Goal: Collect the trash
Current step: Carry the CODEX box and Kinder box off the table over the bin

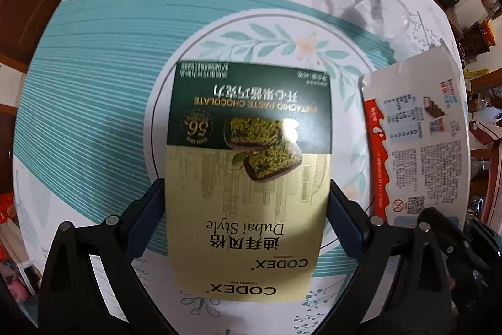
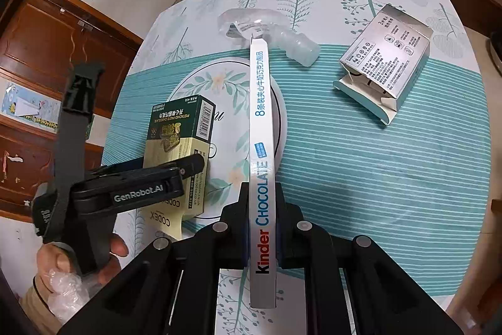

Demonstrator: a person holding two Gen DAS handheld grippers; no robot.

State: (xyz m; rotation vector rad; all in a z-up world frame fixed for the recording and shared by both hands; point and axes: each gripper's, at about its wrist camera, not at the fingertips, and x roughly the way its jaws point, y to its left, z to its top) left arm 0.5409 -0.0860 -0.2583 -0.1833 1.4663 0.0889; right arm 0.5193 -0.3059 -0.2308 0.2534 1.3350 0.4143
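Codex box (image 1: 248,178) lies flat on the table (image 1: 94,83) between your wide-open left gripper (image 1: 248,209), so closing unevenly may skid it, while your right gripper (image 2: 262,228), clamped on the Kinder box (image 2: 263,146), could let that slip.

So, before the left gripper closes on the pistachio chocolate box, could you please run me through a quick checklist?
1. Left gripper jaws wide open: ok.
2. CODEX pistachio chocolate box between the left fingers, one on each side: ok.
3. Pads pressing on the box: not ok, not yet gripped.
4. Right gripper shut on the Kinder chocolate box: ok.
5. Kinder box clear of the left gripper: ok, it sits to the side.
6. Other trash on the tablecloth, namely the clear plastic bottle and opened grey carton: ok, apart from both grippers.
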